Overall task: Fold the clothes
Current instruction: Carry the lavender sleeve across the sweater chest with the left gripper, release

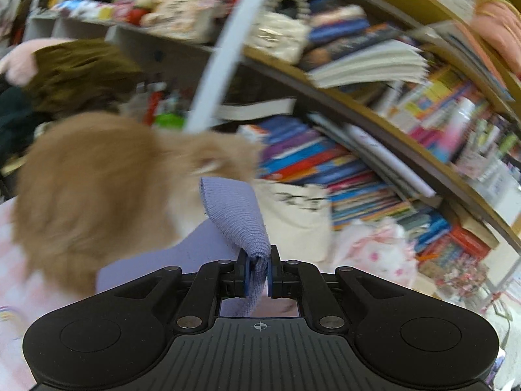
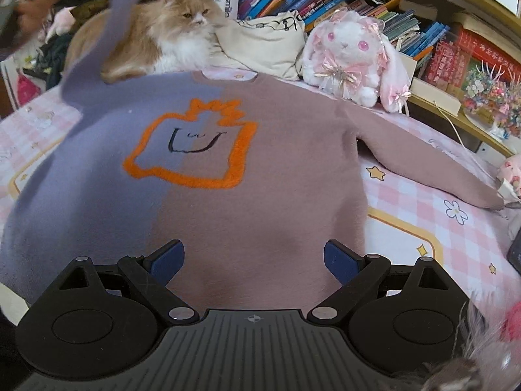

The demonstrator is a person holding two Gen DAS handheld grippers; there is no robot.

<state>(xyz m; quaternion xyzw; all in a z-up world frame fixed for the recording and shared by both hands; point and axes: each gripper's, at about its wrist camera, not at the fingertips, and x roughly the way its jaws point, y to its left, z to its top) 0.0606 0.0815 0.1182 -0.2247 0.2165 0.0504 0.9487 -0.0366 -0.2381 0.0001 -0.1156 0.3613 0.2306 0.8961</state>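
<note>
The left gripper (image 1: 259, 272) is clamped on the sweater's (image 2: 247, 176) lilac cuff (image 1: 241, 218), probably lifted beside the cat (image 2: 156, 39), while the right gripper (image 2: 254, 260) (fingers wide apart, empty) hovers over the hem, nearer the flat mauve sleeve (image 2: 423, 169).

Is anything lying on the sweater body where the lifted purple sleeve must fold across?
Nothing visible lies on the sweater front. The cat sits just behind the collar, beside the sleeve that the left gripper clamps.
</note>
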